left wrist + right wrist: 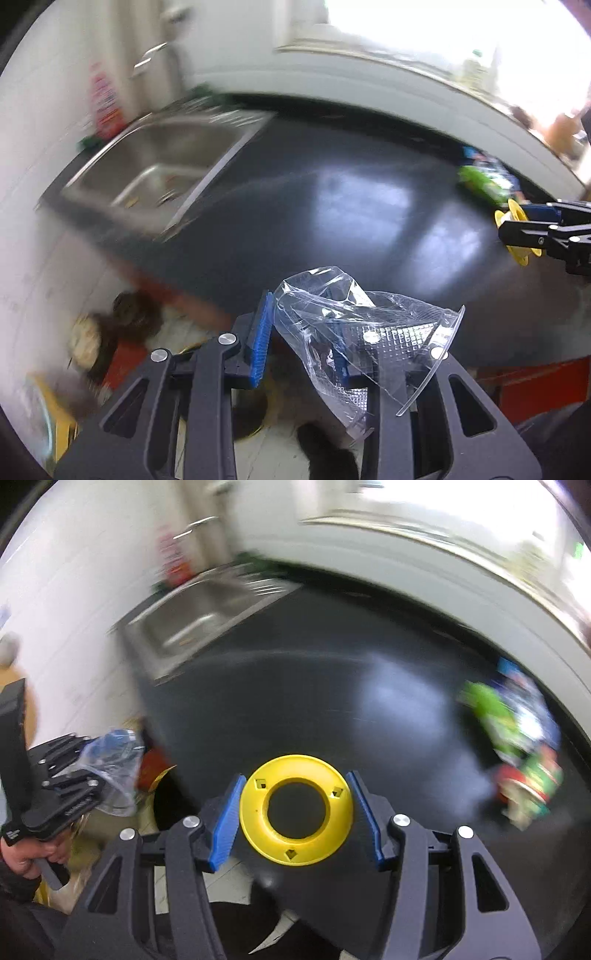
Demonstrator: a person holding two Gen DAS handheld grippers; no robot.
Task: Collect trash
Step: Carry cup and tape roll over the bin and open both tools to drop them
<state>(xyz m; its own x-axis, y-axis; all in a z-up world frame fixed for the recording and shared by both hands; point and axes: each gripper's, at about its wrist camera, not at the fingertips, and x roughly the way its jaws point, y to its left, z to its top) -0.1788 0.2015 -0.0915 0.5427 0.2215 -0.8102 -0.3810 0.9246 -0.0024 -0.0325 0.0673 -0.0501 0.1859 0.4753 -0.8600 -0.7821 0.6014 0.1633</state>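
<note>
A crumpled clear plastic cup [391, 325] sits between the blue pads [260, 343] of my left gripper [301, 347], which is shut on it. It hangs over the near edge of the dark countertop [295, 192]. My right gripper [295, 819] is shut on a yellow plastic ring [255, 812], pads touching its two sides, above the same counter edge. Each gripper shows in the other's view: the right gripper [517, 229] with the yellow ring [517, 254] at far right, and the left gripper [88, 775] with the clear plastic [114, 775] at far left, held by a hand [22, 853].
A steel sink [162, 162] is set in the counter's far left, with a red bottle [105, 99] behind it. Green and coloured wrappers [517, 738] lie at the counter's right end. Below the edge, blurred items stand on the floor [122, 332]. The pictures are motion-blurred.
</note>
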